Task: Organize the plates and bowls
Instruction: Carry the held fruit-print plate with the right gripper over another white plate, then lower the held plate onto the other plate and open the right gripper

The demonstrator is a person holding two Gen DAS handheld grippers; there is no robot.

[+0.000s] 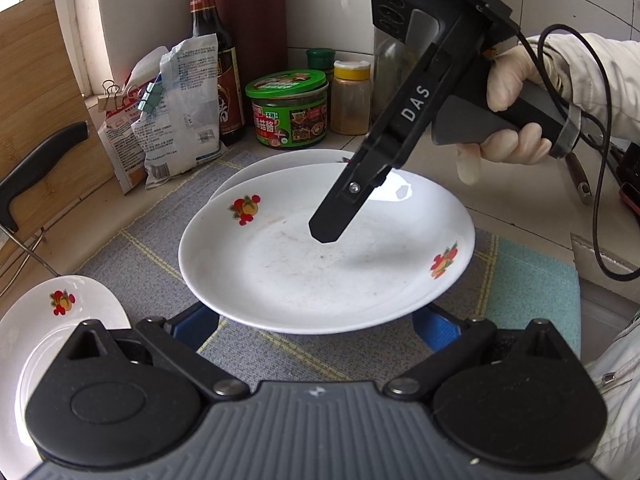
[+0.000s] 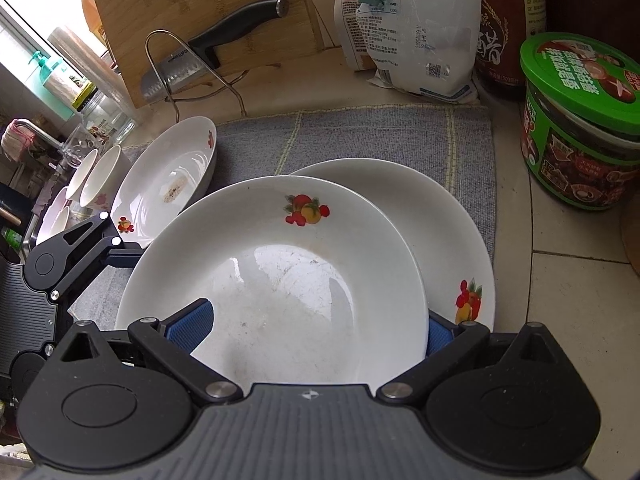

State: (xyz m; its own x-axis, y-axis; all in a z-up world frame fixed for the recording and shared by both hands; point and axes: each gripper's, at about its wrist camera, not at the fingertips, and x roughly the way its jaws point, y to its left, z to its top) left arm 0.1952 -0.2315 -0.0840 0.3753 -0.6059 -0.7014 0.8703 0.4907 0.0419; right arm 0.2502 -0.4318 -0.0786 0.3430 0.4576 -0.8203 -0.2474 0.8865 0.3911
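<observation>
— Where do we find the fruit-patterned plate (image 2: 280, 264)?

— We see it on the grey cloth mat (image 2: 360, 136), lying partly over a second plate (image 2: 440, 216) with the same print, so that its far edge rests on that one. To the left we make out a deeper plate (image 2: 168, 184) leaning against two small white bowls (image 2: 102, 176).

— And how does our right gripper (image 2: 314, 330) stand?

— Its blue pads (image 2: 188, 328) are spread wide. One sits over the inside of the top plate, the other is half hidden behind the rim, and we see no squeeze on it. From the left wrist camera we see the gloved hand (image 1: 516, 120) on the handle and a finger hanging above the middle of the plate.

— Our left gripper (image 1: 316, 328)?

— Also wide apart, both pads tucked under the near rim. Whether they touch the plate we cannot tell.

— What stands around?

— A green-lidded jar (image 2: 580, 120) beside the mat, and a knife (image 2: 216, 40) in front of a wooden chopping board (image 2: 200, 0).
</observation>
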